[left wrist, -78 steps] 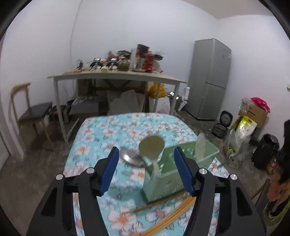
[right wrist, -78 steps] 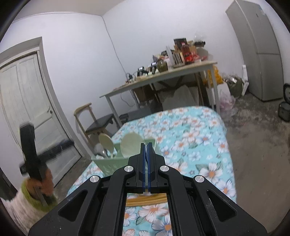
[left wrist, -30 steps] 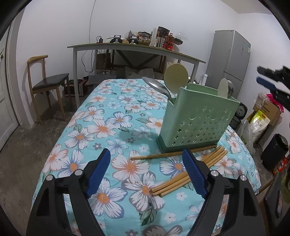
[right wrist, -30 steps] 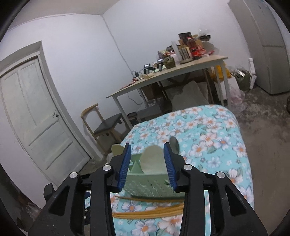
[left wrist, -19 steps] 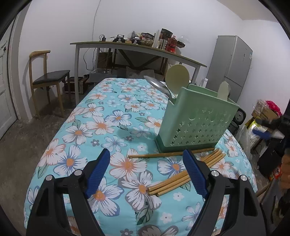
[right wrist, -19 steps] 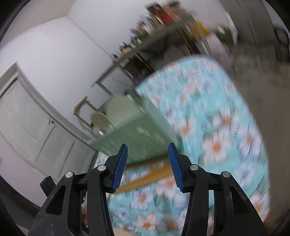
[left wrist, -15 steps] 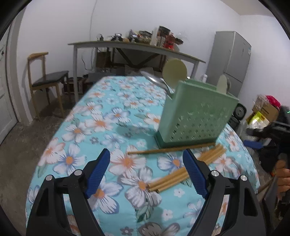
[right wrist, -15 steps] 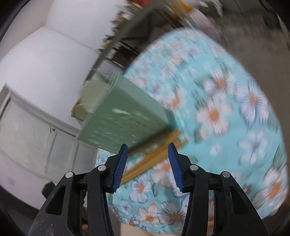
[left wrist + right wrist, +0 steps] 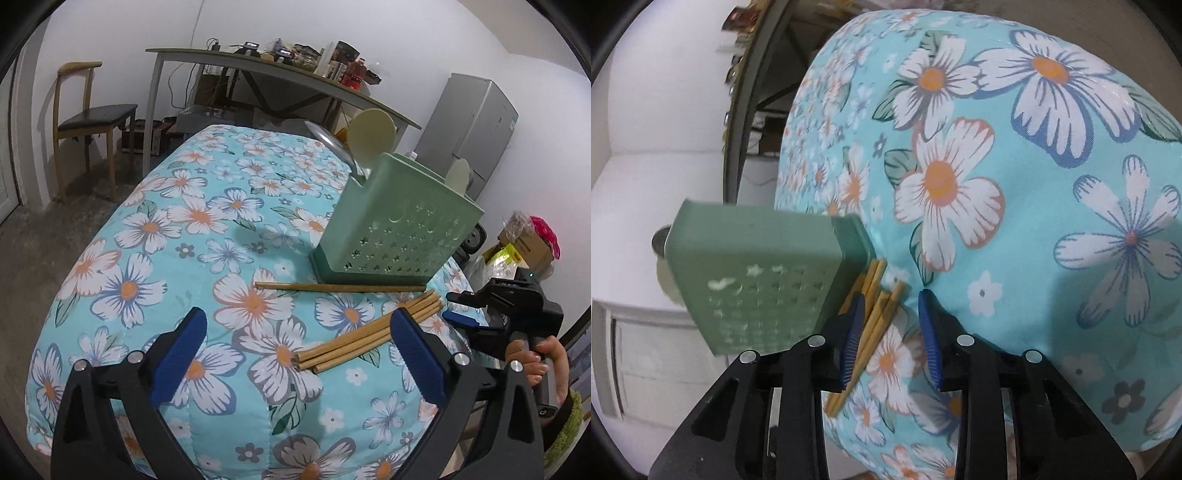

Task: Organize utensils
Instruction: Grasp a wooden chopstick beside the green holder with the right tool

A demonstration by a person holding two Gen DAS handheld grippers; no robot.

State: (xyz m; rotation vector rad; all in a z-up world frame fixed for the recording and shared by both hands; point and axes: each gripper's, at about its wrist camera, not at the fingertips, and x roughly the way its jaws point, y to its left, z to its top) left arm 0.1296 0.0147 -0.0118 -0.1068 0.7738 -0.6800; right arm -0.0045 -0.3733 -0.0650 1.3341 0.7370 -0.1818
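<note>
Left wrist view: one green holder (image 9: 399, 218) holds three spoons.
Chopsticks (image 9: 369, 336) lie by the table's near edge; left gripper (image 9: 295, 354) opening wide, empty; right gripper (image 9: 891, 332) closing narrow around them.

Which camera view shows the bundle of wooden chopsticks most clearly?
The left wrist view: the chopsticks lie whole on the tablecloth, nothing covering them. The right wrist view shows only their ends, partly hidden behind a pad of the closing right gripper.

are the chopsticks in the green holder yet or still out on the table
Out. The bamboo chopsticks lie flat on the floral tablecloth in front of the green utensil holder, which holds only spoons.
</note>
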